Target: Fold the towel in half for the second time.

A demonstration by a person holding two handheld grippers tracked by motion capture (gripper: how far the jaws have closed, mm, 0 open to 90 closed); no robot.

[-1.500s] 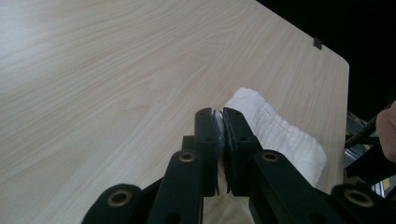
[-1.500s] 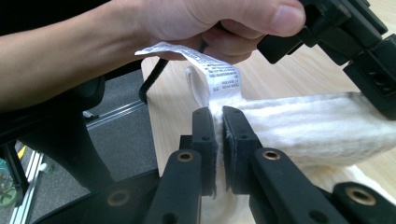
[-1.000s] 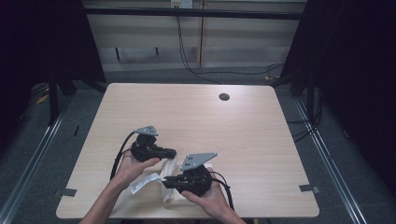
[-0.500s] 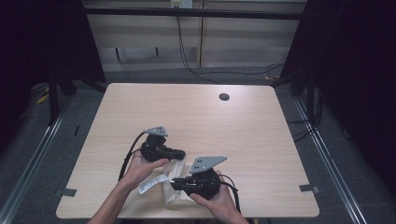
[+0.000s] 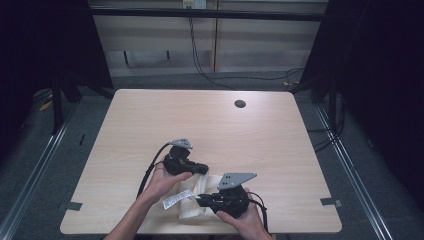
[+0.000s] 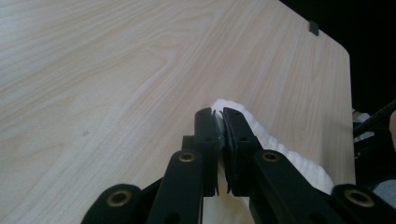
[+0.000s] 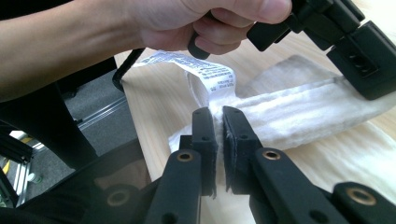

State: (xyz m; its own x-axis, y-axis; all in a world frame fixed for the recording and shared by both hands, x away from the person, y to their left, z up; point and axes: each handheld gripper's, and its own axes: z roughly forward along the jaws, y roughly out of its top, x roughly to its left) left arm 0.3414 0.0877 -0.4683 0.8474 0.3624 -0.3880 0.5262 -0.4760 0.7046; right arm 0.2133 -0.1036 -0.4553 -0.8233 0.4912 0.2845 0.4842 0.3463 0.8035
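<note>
A white towel (image 5: 192, 199) with a printed care label (image 5: 176, 198) lies near the table's front edge. In the left gripper view my left gripper (image 6: 218, 116) is shut on a corner of the towel (image 6: 275, 149), with cloth pinched between its jaws. My right gripper (image 7: 215, 116) is shut on the towel's edge (image 7: 299, 112) just beside the label (image 7: 205, 70). From above, the left gripper (image 5: 204, 169) points right at the towel's far side, and the right gripper (image 5: 200, 201) points left at its near side. Both hands stand close together.
The light wooden table (image 5: 200, 125) has a dark round grommet hole (image 5: 240, 104) at the back right. Black cables trail from both grippers. Dark floor and metal rails surround the table; tape marks sit at the front corners.
Both hands with the grippers have shifted to the right along the table's front, carrying the towel with them. Both grips stay shut on the cloth.
</note>
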